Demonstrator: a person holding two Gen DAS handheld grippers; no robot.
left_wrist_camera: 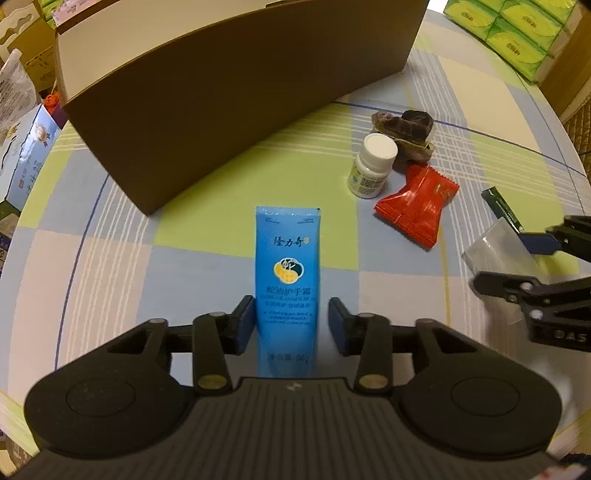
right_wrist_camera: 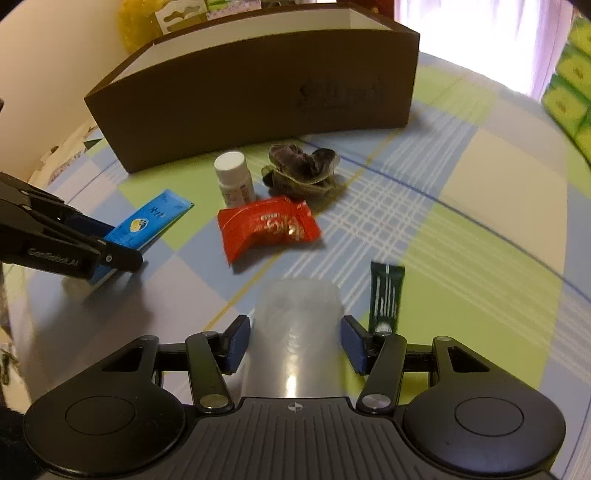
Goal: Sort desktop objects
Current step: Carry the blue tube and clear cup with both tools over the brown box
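Note:
A blue hand-cream tube (left_wrist_camera: 287, 266) lies flat on the checked tablecloth. My left gripper (left_wrist_camera: 291, 323) is open and straddles its lower half; the left pad touches it and a thin gap shows at the right pad. The right wrist view shows the tube (right_wrist_camera: 147, 221) under that left gripper (right_wrist_camera: 92, 240). My right gripper (right_wrist_camera: 295, 343) holds a clear plastic cup (right_wrist_camera: 297, 325) lying on its side, with both pads against its walls. From the left wrist view, the cup (left_wrist_camera: 495, 254) sits between the right gripper's fingers (left_wrist_camera: 539, 243).
A large brown box (right_wrist_camera: 258, 92) stands open at the back. In front of it are a white pill bottle (right_wrist_camera: 234, 179), a dark scrunchie (right_wrist_camera: 303, 166) and a red snack packet (right_wrist_camera: 267, 229). A dark green tube (right_wrist_camera: 386, 295) lies beside my right fingers. Green tissue packs (left_wrist_camera: 509, 29) are stacked off the table's far right.

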